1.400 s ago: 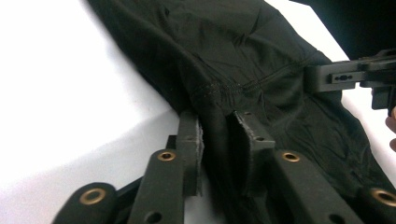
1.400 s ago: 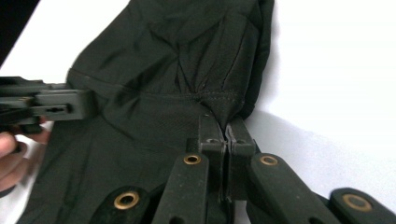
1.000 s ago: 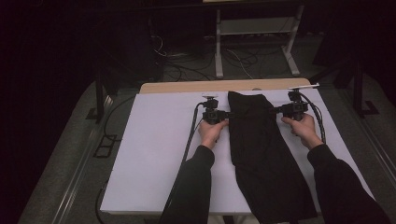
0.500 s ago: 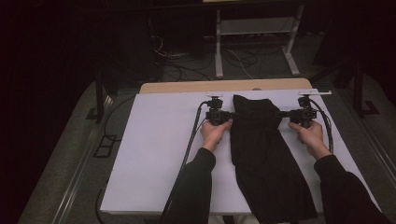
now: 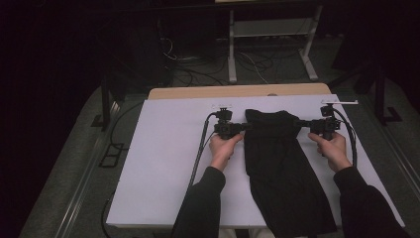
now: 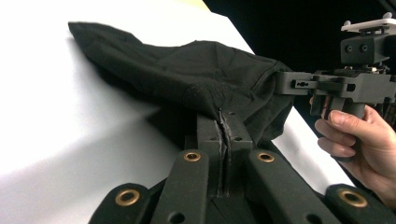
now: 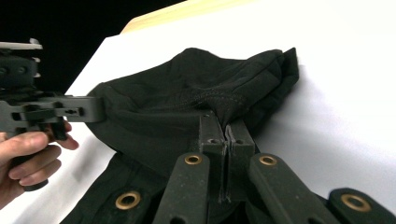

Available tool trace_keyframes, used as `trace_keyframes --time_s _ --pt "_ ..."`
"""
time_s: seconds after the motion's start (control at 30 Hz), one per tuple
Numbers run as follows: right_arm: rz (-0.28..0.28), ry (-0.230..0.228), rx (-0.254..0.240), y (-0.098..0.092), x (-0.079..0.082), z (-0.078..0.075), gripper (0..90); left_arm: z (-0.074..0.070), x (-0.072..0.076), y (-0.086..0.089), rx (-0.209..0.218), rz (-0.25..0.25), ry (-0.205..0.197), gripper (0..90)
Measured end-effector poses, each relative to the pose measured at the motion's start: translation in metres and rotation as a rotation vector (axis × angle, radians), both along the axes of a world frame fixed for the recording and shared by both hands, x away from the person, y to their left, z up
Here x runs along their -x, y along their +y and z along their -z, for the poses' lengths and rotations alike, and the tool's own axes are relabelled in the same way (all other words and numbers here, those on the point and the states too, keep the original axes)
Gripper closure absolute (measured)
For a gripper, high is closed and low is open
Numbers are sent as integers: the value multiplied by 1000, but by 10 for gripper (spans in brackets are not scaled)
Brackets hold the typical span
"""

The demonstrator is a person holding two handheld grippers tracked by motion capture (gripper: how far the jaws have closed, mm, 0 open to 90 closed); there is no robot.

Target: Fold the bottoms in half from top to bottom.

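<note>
Black long sleeves (image 5: 203,208); matte black tongs (image 6: 224,128), brass rivets, black trailing cable (image 5: 200,148), pale top plate (image 5: 339,102).

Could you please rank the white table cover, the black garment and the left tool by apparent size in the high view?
1. White table cover, largest by far.
2. Black garment, a long strip lying on the cover.
3. Left tool, smallest, clamped on the garment's far-left corner.

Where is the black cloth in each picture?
High view: black cloth lies right of the middle, between both grippers.
Left gripper view: it bunches across the middle.
Right gripper view: it sits in the middle.
Shared landmark: the white table.
</note>
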State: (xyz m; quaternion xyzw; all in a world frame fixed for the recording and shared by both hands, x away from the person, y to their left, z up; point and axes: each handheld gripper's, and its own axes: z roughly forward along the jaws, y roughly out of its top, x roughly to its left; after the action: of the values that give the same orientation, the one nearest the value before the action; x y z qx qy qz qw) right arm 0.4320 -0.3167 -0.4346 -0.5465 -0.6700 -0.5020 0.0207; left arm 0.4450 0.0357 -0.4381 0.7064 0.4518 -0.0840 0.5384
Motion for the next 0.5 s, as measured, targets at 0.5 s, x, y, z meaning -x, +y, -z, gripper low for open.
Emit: trace_keyframes --time_s 0.5 --pt "-34 -45 -3 2 18 -13 868 -17 20 0 -37 46 -65 871"
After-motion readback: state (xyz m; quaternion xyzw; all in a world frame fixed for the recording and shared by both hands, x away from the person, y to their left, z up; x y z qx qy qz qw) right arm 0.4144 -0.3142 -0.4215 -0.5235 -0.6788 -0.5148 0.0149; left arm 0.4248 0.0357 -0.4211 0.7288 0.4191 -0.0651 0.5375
